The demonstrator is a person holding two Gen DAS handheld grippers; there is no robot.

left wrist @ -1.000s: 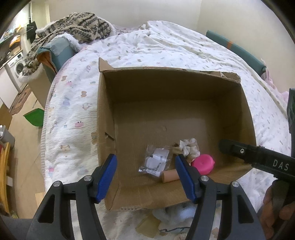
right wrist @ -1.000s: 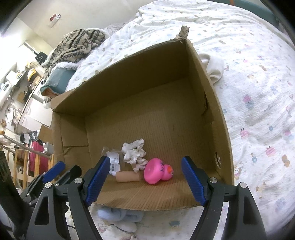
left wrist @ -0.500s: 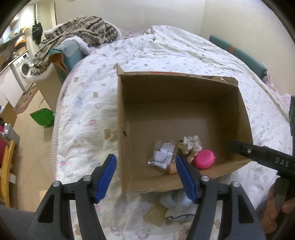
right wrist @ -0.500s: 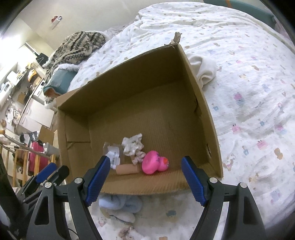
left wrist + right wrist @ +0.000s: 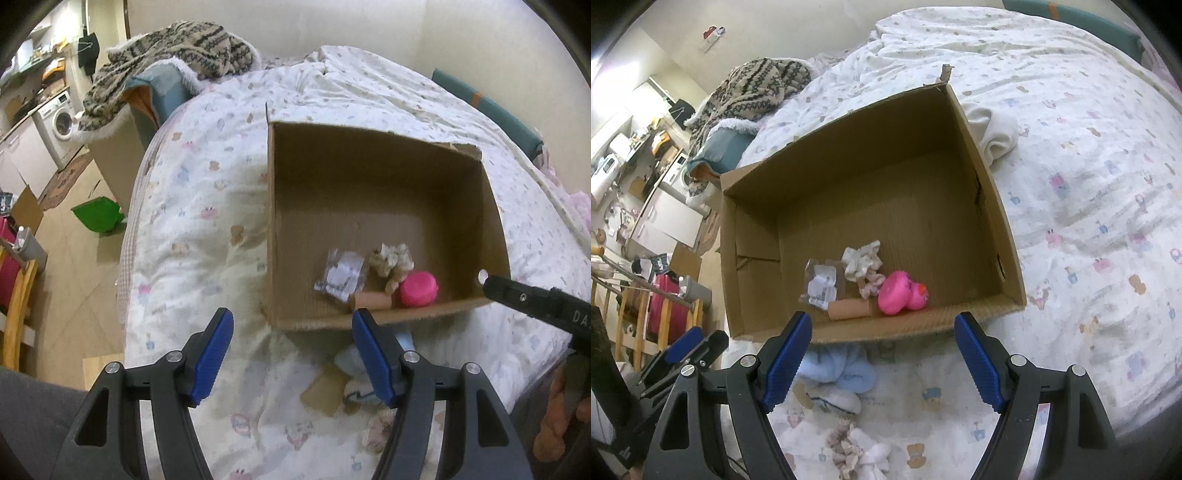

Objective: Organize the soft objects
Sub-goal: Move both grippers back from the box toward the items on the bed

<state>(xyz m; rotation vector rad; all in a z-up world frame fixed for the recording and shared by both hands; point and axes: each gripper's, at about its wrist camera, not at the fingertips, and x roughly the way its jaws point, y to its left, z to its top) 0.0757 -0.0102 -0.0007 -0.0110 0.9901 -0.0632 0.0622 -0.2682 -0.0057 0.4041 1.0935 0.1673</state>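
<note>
An open cardboard box (image 5: 369, 147) (image 5: 993, 229) lies on the bed. Inside near its front wall are a pink rubber duck (image 5: 901, 293) (image 5: 419, 289), a white scrunchie (image 5: 860, 260) (image 5: 391, 256), a tan roll (image 5: 849, 308) (image 5: 371, 301) and a small plastic packet (image 5: 822, 284) (image 5: 341, 275). On the bed in front of the box lie a light blue cloth (image 5: 838, 369) (image 5: 349, 360), a white sock (image 5: 836, 400) and a pink-and-white scrunchie (image 5: 858, 448). My left gripper (image 5: 291, 358) is open and empty above the quilt. My right gripper (image 5: 879, 362) is open and empty above the blue cloth.
The bed has a printed white quilt (image 5: 1089, 184). A cream cloth (image 5: 995, 133) lies beside the box's right wall. A patterned blanket (image 5: 177, 48) is heaped at the far left. The bed edge drops to the floor on the left, with a green dustpan (image 5: 98, 214).
Both grippers have drawn back and up from the box. The items on the bed in front of the box have come into view. Both stay open.
</note>
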